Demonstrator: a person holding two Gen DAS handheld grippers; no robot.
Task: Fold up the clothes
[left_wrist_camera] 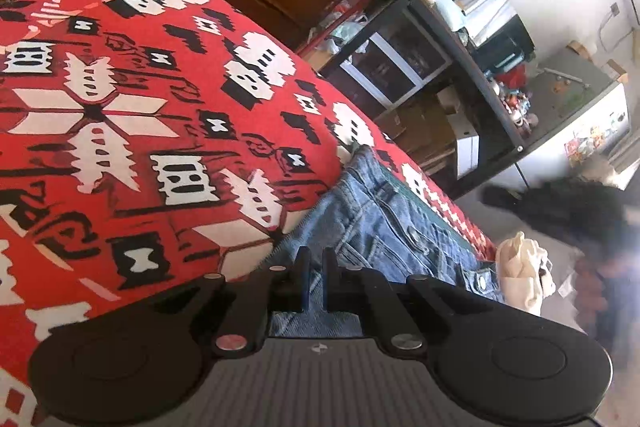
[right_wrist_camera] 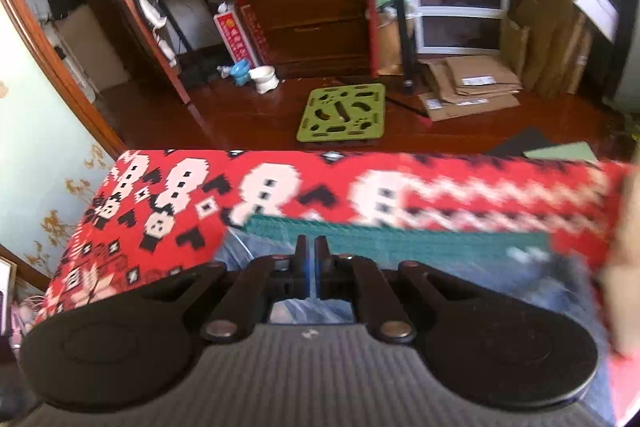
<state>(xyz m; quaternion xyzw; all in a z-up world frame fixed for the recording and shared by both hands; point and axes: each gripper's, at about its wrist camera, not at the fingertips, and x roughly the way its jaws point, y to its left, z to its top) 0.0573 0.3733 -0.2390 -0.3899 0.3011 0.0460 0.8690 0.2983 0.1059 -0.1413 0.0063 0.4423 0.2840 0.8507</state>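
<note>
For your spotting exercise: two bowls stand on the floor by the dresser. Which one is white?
The white bowl, on a pedestal foot, nearer the dresser; the blue bowl stands left of it.

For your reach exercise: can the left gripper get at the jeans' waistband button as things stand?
Probably yes: the left gripper sits over the jeans, and the button lies uncovered ahead of it.

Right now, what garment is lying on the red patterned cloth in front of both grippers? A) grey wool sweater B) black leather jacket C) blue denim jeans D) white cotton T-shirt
C: the blue denim jeans, with stitched seams and metal rivet buttons, lie on the red, white and black patterned cloth, just ahead of the left gripper.
</note>
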